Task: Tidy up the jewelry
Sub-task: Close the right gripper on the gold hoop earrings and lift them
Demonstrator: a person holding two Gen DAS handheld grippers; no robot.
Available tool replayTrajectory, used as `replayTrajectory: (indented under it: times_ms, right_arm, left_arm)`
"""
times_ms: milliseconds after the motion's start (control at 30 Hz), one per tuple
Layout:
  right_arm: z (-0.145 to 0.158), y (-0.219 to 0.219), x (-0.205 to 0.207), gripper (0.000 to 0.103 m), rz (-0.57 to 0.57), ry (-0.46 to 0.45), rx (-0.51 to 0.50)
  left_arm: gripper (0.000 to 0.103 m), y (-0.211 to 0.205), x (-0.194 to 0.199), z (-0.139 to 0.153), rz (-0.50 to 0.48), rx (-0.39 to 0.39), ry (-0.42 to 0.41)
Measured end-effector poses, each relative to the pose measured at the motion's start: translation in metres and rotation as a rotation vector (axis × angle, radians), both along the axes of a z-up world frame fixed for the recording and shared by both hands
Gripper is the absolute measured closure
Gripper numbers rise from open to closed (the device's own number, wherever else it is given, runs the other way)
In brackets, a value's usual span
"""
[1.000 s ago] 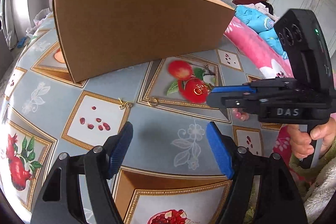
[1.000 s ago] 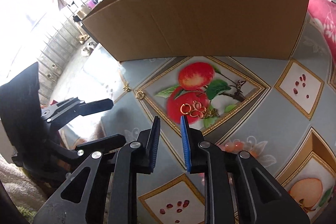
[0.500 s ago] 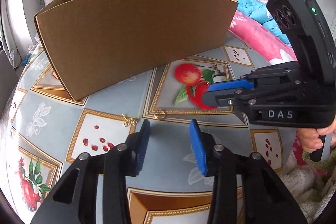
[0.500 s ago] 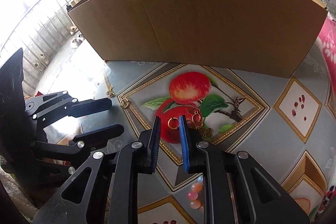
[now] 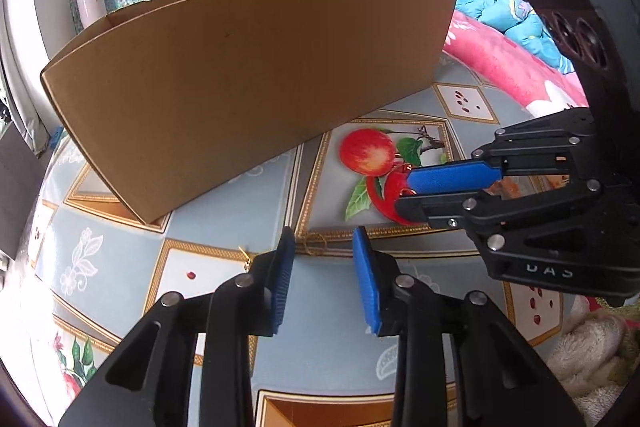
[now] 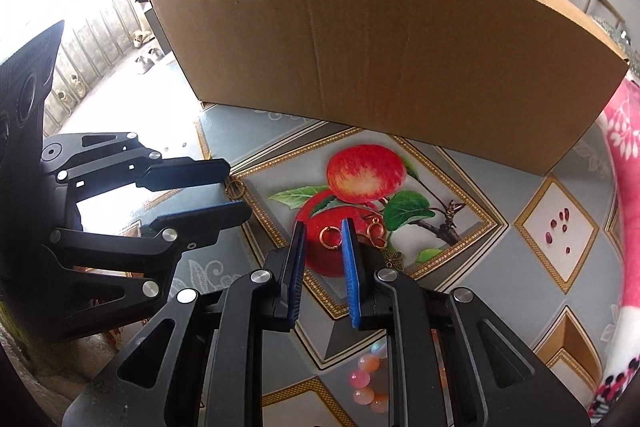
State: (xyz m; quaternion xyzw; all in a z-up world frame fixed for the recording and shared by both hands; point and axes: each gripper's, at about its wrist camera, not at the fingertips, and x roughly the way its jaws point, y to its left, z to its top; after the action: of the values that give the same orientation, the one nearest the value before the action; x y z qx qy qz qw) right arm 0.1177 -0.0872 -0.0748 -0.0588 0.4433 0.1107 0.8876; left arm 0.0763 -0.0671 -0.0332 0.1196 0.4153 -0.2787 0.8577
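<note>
Two grippers work low over the patterned tablecloth (image 6: pixel 460 291), each straddling a small gold ring. The left gripper (image 5: pixel 324 251) is closing, its blue ribbed pads (image 5: pixel 285 279) either side of a thin gold ring (image 5: pixel 314 242) lying at twelve o'clock from its tips, not yet pinched; beside it at nine o'clock sits a tiny gold hook piece (image 5: pixel 245 254). The right gripper (image 6: pixel 324 239) stands narrowly parted around another gold ring (image 6: pixel 330 237), with a heart-shaped charm (image 6: pixel 376 230) at three o'clock and a small butterfly pendant (image 6: pixel 394 259) at four o'clock; nothing is gripped yet.

The risk, as I judge it: flat wire rings on glossy, slick cloth may skate out or flip as the pads meet; a pad edge could also snag the neighbouring charm and drag it along. The cardboard box (image 6: pixel 384 39), matte and stiff, stands at twelve o'clock, likely the destination; pink beads (image 6: pixel 366 385) lie at six o'clock.
</note>
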Motion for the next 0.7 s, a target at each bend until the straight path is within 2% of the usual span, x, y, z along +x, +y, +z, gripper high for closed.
replayTrajectory:
  times_ms: [167,367,533,700]
  right_arm:
    - [-0.002,0.004,-0.003,0.087,0.002,-0.01,-0.014]
    - [-0.004,0.016,-0.005,0.09,0.008,-0.021,-0.054]
    - [-0.007,0.019,-0.004,0.093,0.005,-0.021,-0.042]
    - [-0.007,0.016,-0.003,0.094,-0.006,-0.015,-0.013]
  left_arm:
    - [0.082,-0.002,0.001,0.0,0.008,0.031,-0.02]
    - [0.087,-0.001,0.0,0.001,0.014,0.044,-0.023]
    - [0.092,-0.005,-0.002,0.0,-0.001,0.057,-0.034]
    - [0.093,-0.004,-0.001,0.0,0.0,0.045,-0.031]
